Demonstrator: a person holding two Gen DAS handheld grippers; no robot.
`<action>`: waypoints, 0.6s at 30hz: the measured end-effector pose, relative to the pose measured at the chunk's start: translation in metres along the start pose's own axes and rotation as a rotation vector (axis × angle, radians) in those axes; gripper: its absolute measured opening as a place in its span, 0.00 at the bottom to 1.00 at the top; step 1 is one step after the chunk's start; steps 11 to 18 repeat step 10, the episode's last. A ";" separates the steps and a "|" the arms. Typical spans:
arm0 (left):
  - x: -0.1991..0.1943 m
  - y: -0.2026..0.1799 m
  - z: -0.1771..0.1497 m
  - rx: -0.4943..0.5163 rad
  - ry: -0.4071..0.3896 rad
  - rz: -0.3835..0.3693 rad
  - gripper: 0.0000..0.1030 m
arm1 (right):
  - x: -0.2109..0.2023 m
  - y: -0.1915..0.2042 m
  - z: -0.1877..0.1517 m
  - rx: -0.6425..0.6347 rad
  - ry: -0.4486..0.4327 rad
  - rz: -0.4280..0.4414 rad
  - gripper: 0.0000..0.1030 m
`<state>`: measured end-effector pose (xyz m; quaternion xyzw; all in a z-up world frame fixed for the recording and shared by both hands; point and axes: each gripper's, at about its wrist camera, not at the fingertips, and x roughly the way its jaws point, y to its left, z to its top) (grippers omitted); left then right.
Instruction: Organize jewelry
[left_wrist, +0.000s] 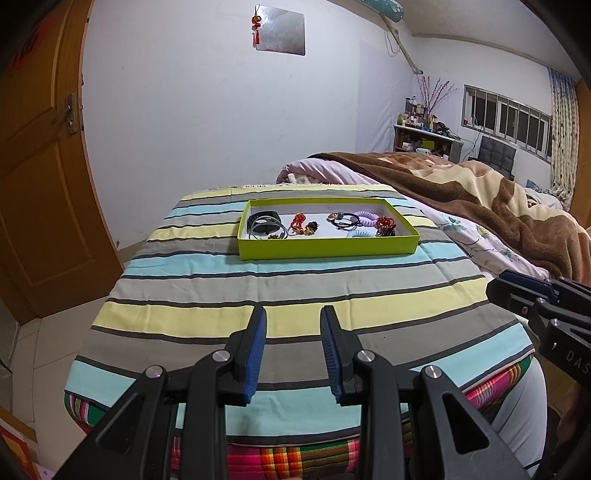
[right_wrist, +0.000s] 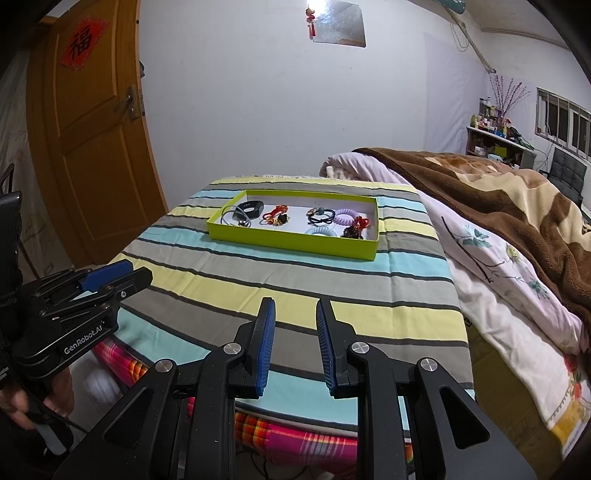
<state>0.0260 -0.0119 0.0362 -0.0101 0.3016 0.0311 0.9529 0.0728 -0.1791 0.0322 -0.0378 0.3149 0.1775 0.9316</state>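
A shallow lime-green box (left_wrist: 327, 249) (right_wrist: 291, 243) sits at the far end of a striped cloth. Inside lie a black wristband (left_wrist: 264, 221) (right_wrist: 250, 207), red knotted charms (left_wrist: 299, 220) (right_wrist: 275, 213), a black hair tie (left_wrist: 345, 220) (right_wrist: 320, 218), a purple coil tie (left_wrist: 362, 216) (right_wrist: 347, 216), a pale blue coil tie (right_wrist: 320, 232) and a dark beaded piece (left_wrist: 385, 231) (right_wrist: 352, 232). My left gripper (left_wrist: 293, 314) (right_wrist: 138, 273) hovers open over the near end of the cloth, nothing between its fingers. My right gripper (right_wrist: 295, 303) (left_wrist: 496, 286) is open beside it, also holding nothing.
The striped cloth (left_wrist: 258, 291) covers a small table with a plaid layer beneath. A bed with a brown blanket (left_wrist: 480, 199) (right_wrist: 498, 192) runs along the right. A wooden door (left_wrist: 33, 166) (right_wrist: 96, 140) stands at left. A hand (right_wrist: 22, 402) grips the left tool.
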 end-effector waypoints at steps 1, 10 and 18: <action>0.000 0.000 0.000 0.002 0.000 0.000 0.30 | 0.000 0.000 0.000 0.000 0.000 0.000 0.23; 0.001 0.001 0.000 -0.003 -0.003 0.002 0.30 | 0.001 0.000 0.000 0.000 0.003 -0.001 0.23; 0.001 0.001 0.000 -0.003 -0.003 0.002 0.30 | 0.001 0.000 0.000 0.000 0.003 -0.001 0.23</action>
